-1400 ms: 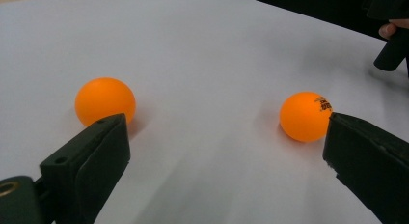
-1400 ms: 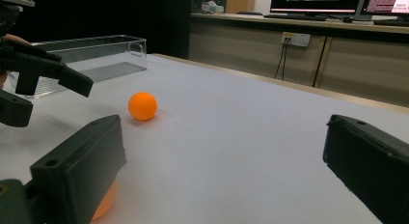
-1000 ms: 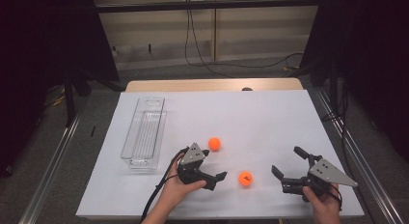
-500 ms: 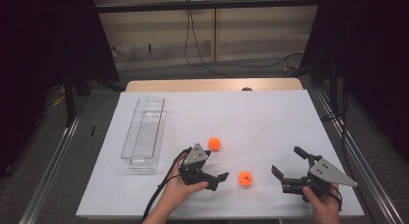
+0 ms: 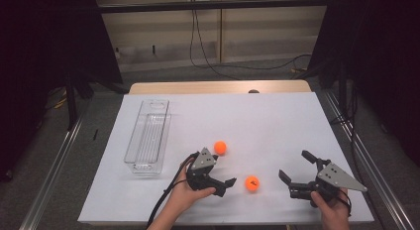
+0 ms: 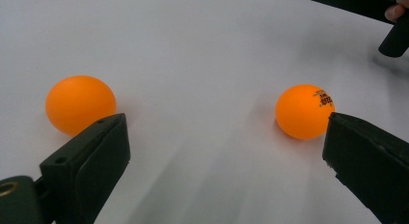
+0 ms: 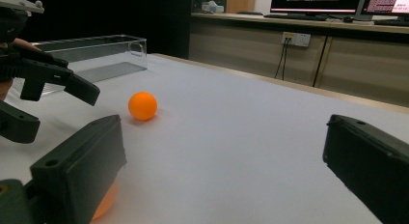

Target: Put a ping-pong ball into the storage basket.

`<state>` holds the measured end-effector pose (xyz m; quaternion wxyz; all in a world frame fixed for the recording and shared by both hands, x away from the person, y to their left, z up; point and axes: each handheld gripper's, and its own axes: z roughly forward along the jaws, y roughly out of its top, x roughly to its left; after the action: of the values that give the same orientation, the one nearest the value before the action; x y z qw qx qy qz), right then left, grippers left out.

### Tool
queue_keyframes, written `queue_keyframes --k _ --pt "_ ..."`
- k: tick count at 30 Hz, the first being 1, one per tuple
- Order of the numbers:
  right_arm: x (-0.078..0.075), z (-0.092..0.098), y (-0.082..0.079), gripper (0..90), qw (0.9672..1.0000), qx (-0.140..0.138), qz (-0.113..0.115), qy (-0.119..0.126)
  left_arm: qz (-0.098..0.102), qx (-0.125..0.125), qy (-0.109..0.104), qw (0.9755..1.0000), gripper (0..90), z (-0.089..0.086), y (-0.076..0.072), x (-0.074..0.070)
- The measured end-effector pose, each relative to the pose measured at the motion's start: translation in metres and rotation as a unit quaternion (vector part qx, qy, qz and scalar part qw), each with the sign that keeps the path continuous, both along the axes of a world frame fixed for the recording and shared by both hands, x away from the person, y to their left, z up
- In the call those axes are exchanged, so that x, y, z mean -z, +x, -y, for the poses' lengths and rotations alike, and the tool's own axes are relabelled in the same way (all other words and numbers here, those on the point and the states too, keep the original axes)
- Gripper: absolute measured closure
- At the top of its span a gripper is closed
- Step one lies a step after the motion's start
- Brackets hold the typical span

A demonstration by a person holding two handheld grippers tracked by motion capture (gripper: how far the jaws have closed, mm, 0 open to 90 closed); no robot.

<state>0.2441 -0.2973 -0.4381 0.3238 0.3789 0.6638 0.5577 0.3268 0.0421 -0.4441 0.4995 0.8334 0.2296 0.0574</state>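
Little has moved over the last second: the left gripper has crept only a touch, and both orange balls lie where they lay. Its jaws stand wide apart, empty, low over the white bench. The near ball, printed with a small dark mark, lies just beyond its right-hand jaw; the far ball lies just past the other. In the left gripper view each ball sits off the outer side of a jaw, neither between them. The right gripper waits well to the right, jaws also apart and holding nothing. A clear plastic tray stands at the left of the bench.

These look like table-tennis balls: very light, hard-shelled, smooth, and apt to roll or squirt away at a nudge. I judge the safest hold is across the widest part, pads square on opposite sides, closing gently so the thin shell neither dents nor pops out.
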Motion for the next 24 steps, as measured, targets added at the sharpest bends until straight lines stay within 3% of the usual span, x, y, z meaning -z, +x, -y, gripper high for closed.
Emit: queue_keyframes --k 24 --pt "0.000 0.000 0.000 0.6 1.0000 0.000 0.000 0.001 -0.004 0.018 0.010 0.9998 3.1 0.013 0.000 0.000"
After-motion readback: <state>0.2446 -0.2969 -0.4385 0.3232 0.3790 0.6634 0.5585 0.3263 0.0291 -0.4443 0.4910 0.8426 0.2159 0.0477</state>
